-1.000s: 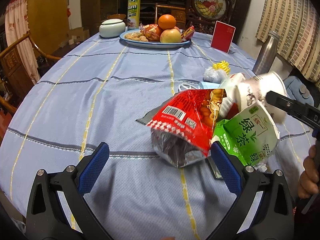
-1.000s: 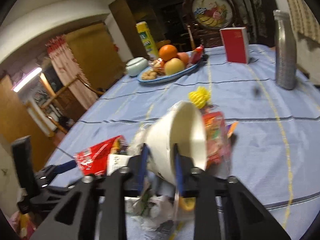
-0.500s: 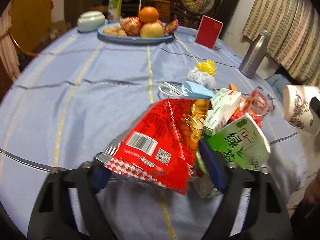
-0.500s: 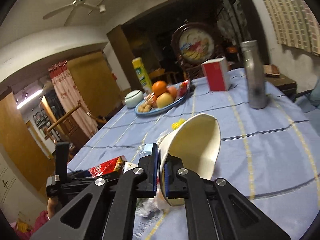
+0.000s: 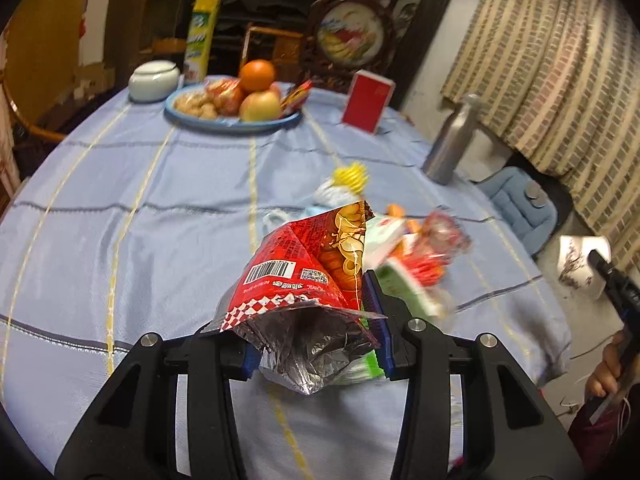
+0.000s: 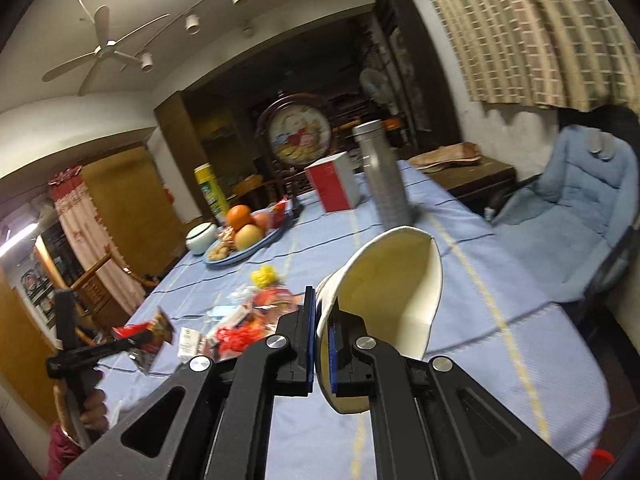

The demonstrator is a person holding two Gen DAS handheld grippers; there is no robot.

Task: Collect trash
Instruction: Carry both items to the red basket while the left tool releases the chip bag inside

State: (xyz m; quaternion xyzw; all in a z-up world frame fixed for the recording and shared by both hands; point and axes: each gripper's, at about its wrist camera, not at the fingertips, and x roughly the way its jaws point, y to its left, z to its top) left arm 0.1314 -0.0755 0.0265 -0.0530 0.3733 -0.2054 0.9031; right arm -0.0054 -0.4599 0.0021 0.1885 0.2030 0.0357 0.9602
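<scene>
While the left gripper (image 5: 316, 328), its jaws just closing, pinches the red snack bag (image 5: 308, 276) above the table (image 5: 120, 208) and the right gripper (image 6: 322, 344) clamps the paper bowl (image 6: 384, 284) past its edge, other wrappers (image 5: 424, 252) remain on it, uncollected.

We see a ceiling fan (image 6: 105, 53) at ten o'clock. A checked curtain (image 6: 532, 36) hangs at two. A blue padded chair (image 6: 576, 216) sits at three.
</scene>
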